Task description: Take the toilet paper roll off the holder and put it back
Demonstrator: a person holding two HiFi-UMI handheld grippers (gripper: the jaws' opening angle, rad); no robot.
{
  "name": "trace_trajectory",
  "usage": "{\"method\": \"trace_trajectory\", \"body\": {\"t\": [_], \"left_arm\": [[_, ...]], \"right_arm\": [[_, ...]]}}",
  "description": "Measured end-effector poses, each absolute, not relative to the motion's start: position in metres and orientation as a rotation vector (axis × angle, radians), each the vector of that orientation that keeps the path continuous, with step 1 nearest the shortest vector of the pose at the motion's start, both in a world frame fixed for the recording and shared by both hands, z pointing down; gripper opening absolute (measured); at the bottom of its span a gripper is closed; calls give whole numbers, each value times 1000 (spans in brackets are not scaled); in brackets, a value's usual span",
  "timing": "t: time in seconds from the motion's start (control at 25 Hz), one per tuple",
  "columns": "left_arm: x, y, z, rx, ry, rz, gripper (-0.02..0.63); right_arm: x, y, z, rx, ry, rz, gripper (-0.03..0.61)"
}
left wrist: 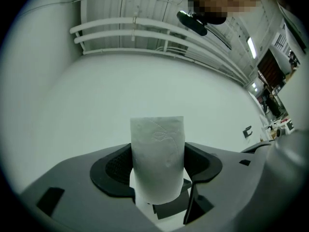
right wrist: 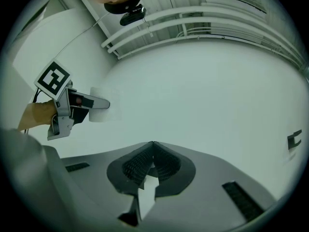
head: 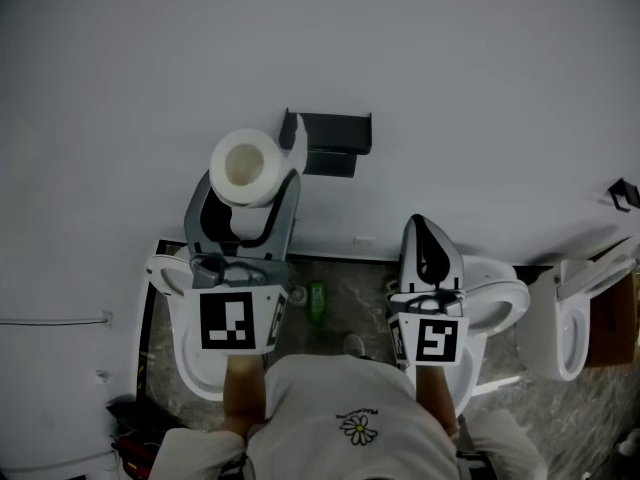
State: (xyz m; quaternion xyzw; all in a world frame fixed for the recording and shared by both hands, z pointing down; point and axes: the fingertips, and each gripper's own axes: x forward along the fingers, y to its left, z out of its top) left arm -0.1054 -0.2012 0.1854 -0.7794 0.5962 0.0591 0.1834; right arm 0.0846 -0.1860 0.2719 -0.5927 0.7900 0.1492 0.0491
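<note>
A white toilet paper roll (head: 247,168) is clamped between the jaws of my left gripper (head: 250,183), its cardboard core facing the head camera. It hangs in front of the white wall, just left of the black wall-mounted holder (head: 330,143) and apart from it. In the left gripper view the roll (left wrist: 158,158) stands upright between the dark pads (left wrist: 113,168). My right gripper (head: 430,233) is lower and to the right, its jaws shut with nothing in them (right wrist: 152,151). From the right gripper view, the left gripper (right wrist: 72,108) and the roll (right wrist: 104,111) show at the far left.
White toilets (head: 500,298) (head: 570,328) stand below on a dark stone floor, with a green bottle (head: 317,303) between them. A small black hook (head: 625,195) is fixed to the wall at the far right. The wall around the holder is bare.
</note>
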Motion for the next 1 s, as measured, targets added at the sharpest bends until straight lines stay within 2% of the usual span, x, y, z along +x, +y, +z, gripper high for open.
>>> {"method": "trace_trajectory", "body": {"t": [0.52, 1.0], "left_arm": [[-108, -183, 245, -2354, 1758, 200, 321], [-117, -184, 259, -2339, 1777, 180, 321]], "right_arm": [[84, -179, 273, -1831, 2390, 441, 9], [82, -176, 281, -1850, 2401, 424, 9]]}}
